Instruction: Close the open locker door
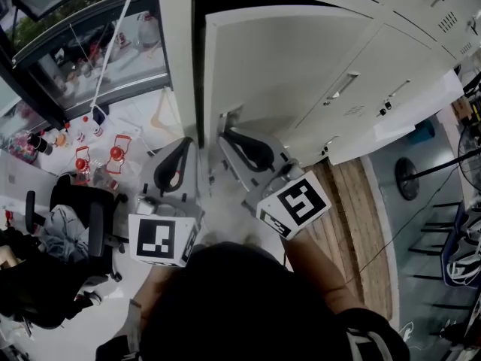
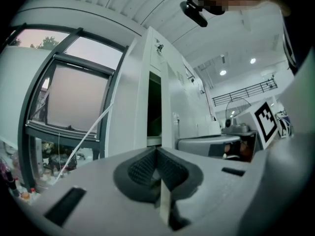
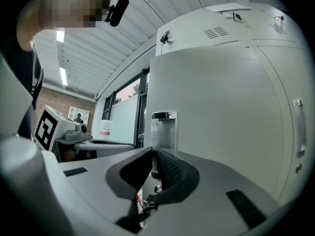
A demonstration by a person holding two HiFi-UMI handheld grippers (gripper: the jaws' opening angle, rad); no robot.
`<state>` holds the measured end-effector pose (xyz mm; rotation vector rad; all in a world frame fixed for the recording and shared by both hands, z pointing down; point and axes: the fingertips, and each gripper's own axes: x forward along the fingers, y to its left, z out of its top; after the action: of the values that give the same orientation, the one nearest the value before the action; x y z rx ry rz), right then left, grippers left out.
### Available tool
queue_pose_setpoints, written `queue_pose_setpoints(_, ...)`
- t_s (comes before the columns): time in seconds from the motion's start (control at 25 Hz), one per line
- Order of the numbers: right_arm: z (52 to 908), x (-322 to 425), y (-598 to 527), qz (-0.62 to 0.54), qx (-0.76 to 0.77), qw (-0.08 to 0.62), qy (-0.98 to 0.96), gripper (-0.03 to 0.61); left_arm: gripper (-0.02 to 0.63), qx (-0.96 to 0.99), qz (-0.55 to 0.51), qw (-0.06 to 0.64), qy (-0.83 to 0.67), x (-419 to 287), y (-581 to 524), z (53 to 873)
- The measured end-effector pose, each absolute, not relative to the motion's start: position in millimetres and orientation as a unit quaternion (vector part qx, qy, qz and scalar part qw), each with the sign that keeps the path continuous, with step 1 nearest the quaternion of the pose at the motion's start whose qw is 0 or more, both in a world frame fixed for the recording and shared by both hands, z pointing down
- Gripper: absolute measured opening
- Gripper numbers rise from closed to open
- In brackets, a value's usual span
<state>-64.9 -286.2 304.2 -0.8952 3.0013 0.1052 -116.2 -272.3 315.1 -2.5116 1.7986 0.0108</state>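
The grey locker's open door (image 1: 285,74) swings out from a dark opening (image 1: 199,66) and fills the right gripper view (image 3: 221,107). A metal latch tab (image 1: 228,119) sits on the door's free edge. My right gripper (image 1: 224,135) is level at that edge. Its jaws (image 3: 150,151) stand almost together, with the latch tab (image 3: 162,127) showing in the thin gap; whether the pads press on it is unclear. My left gripper (image 1: 186,141) is just left of the door edge, in front of the opening (image 2: 153,107). It (image 2: 156,150) is shut on nothing.
More closed locker doors (image 1: 421,66) run to the right. A window (image 2: 78,102), a white cable (image 1: 120,36), red-topped bottles (image 1: 113,156) and a black office chair (image 1: 83,216) are at the left. A fan stand (image 1: 409,179) is on the floor at the right.
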Motion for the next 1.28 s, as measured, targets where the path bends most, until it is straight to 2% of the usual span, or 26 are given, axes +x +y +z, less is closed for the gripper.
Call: queue_pose_setpoints(1.28,304.1,-91.5,-332.4,0.031,-0.295,0.009,0.955,0.031,0.002,-0.797,-0.008,0.013,0.603,-130.4,-284.2,317.7)
